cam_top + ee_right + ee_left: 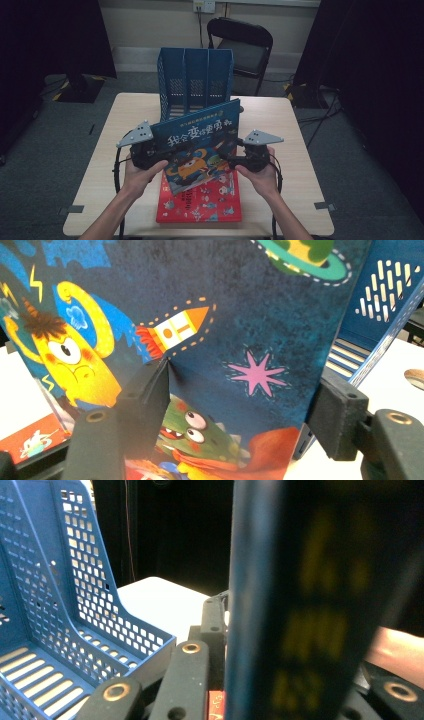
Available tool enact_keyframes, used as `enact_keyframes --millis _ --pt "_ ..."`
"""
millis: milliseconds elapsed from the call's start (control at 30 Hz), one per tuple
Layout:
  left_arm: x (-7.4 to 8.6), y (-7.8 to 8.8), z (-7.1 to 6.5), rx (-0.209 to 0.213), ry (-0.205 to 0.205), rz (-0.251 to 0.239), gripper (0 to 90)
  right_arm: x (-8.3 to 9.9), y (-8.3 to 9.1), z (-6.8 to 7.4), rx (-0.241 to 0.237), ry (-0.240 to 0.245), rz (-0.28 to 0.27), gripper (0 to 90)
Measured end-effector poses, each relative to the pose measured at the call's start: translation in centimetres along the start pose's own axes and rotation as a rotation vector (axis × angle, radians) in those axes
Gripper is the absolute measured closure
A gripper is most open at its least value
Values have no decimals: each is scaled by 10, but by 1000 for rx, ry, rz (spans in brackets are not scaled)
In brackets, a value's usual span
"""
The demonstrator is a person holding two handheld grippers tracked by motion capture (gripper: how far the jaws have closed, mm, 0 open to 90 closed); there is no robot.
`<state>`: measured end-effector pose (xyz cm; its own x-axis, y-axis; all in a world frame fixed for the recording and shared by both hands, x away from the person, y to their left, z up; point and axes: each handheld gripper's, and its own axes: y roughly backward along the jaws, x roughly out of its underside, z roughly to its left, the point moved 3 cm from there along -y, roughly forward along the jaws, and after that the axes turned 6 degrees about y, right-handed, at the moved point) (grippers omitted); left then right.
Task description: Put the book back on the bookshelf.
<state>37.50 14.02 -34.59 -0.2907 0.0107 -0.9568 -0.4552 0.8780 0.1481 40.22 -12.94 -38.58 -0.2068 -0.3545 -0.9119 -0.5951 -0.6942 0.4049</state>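
Your left hand-held gripper (159, 159) is clamped tight on the left edge of the blue picture book (200, 142); in the left gripper view that edge (300, 605) rises between the jaws, blurred and close to the lens.

Your right hand-held gripper (231, 159) sits at the book's right side. In the right gripper view the cover (240, 315) stands between the jaws, which stand fairly wide; the left pad (150, 390) lies against the cover and the right pad (336, 412) sits at the book's edge. Whether they press cannot be told.

The book is lifted off the tabletop (280, 130), tilted, cover toward you. Its long axis runs left to right, the right end higher and farther. The title line follows that slope.

Below it, a red picture book (205, 202) lies flat at the near edge of the tabletop.

A blue three-slot file rack (196, 82) stands at the far side of the tabletop, just behind the lifted book's top edge, its open slots facing you. A black folding chair (245, 45) stands beyond the tabletop.
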Motion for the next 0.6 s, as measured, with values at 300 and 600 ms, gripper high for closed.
enact_keyframes --millis 300,600 --pt "-13 -1 -7 37 106 -37 717 2 4 2 -7 1 -5 324" --pt "-24 0 -4 16 34 1 777 2 4 1 -14 2 -6 327"
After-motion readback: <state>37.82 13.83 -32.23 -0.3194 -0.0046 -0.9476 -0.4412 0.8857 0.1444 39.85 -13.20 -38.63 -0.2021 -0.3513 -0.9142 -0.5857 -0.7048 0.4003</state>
